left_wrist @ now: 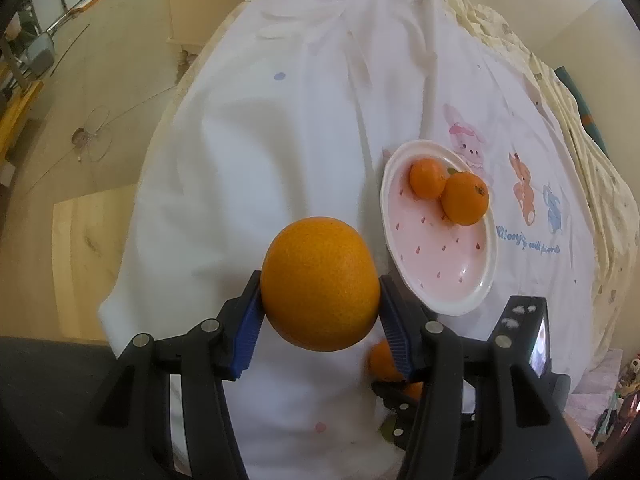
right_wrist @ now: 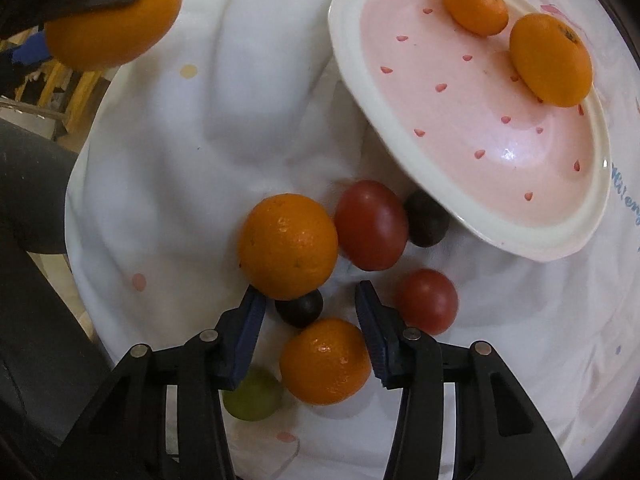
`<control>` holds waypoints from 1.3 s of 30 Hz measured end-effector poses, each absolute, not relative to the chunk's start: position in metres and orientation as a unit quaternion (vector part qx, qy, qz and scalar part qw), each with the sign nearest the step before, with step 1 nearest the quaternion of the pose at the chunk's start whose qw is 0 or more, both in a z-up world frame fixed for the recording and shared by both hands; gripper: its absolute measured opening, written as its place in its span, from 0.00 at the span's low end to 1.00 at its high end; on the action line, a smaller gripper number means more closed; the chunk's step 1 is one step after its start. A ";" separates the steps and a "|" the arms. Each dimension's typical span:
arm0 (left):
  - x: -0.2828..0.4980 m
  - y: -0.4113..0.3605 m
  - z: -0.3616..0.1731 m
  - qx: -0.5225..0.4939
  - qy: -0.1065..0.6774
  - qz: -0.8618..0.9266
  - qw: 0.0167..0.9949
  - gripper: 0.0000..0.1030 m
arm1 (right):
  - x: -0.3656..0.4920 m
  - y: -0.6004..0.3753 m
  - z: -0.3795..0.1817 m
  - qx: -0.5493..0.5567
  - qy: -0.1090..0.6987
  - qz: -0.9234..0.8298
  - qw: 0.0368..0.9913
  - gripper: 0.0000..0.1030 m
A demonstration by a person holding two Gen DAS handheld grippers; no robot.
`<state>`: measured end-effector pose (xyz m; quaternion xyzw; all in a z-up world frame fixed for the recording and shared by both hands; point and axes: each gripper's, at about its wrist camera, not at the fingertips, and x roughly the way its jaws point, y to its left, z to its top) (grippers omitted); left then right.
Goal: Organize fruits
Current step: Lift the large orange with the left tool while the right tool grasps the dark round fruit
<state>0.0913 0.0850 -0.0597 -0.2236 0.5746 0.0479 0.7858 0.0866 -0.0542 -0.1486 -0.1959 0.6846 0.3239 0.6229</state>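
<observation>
My left gripper is shut on a large orange and holds it above the white cloth, left of the pink plate. The same held orange shows in the right wrist view. Two small oranges lie on the plate's far side. My right gripper is open, low over a cluster of fruit on the cloth: an orange between its fingers, another orange, two red fruits, two dark fruits and a green fruit.
The plate lies on a white cloth with cartoon prints over a table. The cloth's edge drops to the floor at left. A wooden board lies on the floor. The right gripper's body is close to the plate.
</observation>
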 end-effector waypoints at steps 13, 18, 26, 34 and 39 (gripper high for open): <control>0.093 0.089 -0.064 -0.225 0.576 0.067 0.783 0.49 | 0.069 -0.029 -0.147 -0.313 0.653 0.376 0.578 0.23; 0.093 0.091 -0.065 -0.231 0.577 0.067 0.780 0.49 | 0.065 -0.043 -0.132 -0.267 0.646 0.380 0.606 0.22; 0.094 0.080 -0.061 -0.214 0.575 0.054 0.788 0.49 | 0.086 -0.101 -0.089 -0.144 0.621 0.348 0.687 0.22; 0.092 0.052 -0.071 -0.182 0.592 0.010 0.785 0.49 | 0.086 -0.155 -0.065 -0.035 0.596 0.295 0.746 0.22; 0.091 0.033 -0.069 -0.142 0.581 -0.001 0.801 0.49 | 0.095 -0.156 -0.056 0.000 0.580 0.271 0.768 0.22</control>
